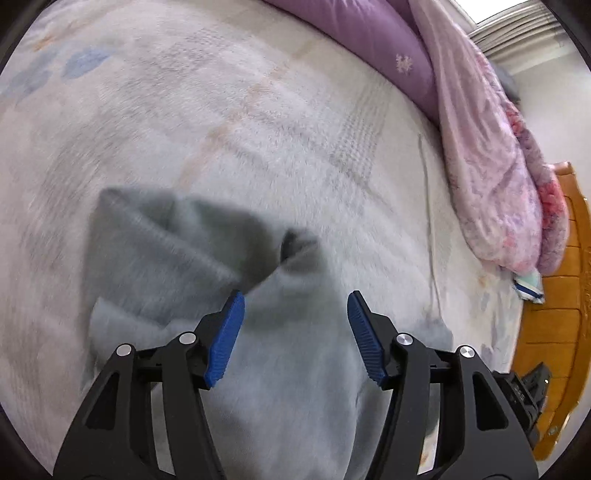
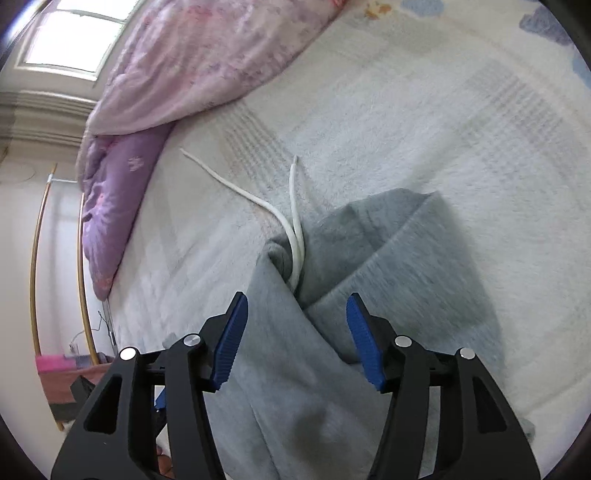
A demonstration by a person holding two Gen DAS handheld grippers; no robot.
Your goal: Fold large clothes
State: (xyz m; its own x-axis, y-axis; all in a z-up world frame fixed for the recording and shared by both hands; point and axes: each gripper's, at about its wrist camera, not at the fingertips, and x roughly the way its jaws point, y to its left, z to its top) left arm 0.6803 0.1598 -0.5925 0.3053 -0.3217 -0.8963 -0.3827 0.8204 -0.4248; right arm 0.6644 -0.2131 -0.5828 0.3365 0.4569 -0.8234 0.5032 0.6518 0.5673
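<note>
Right, grey sweatpants (image 2: 317, 369) sprawled on a pale fluffy blanket (image 2: 424, 129) that covers the bed, and both cameras are looking down on them. From the right wrist view the waistband (image 2: 369, 229) lies bunched and folded over itself, and two white drawstrings (image 2: 295, 206) spill out of the fold and trail onto the blanket, one curving away toward the pillows, the other running nearly straight. Grey fabric runs from the fold down under the gripper and off the bottom of the frame.

Right gripper (image 2: 297, 334) hovers over that cloth with its blue pads (image 2: 231, 343) spread wide, nothing pinched between them; whether the tips touch the fabric I cannot tell.

Over on the left wrist view the picture is smeared with motion blur. Same grey garment (image 1: 207, 266), a folded flap on the left and a broad stretch passing beneath the left gripper (image 1: 295, 332). Its blue pads (image 1: 364, 339) stand wide apart too, gripping nothing.

Further out: a pink floral quilt (image 1: 491, 177) heaped along the bed's edge, a purple pillow (image 1: 369, 33) beside it, an orange wooden headboard (image 1: 554, 332) at the right edge. In the right wrist view, a bright window (image 2: 74, 40) sits top left.
</note>
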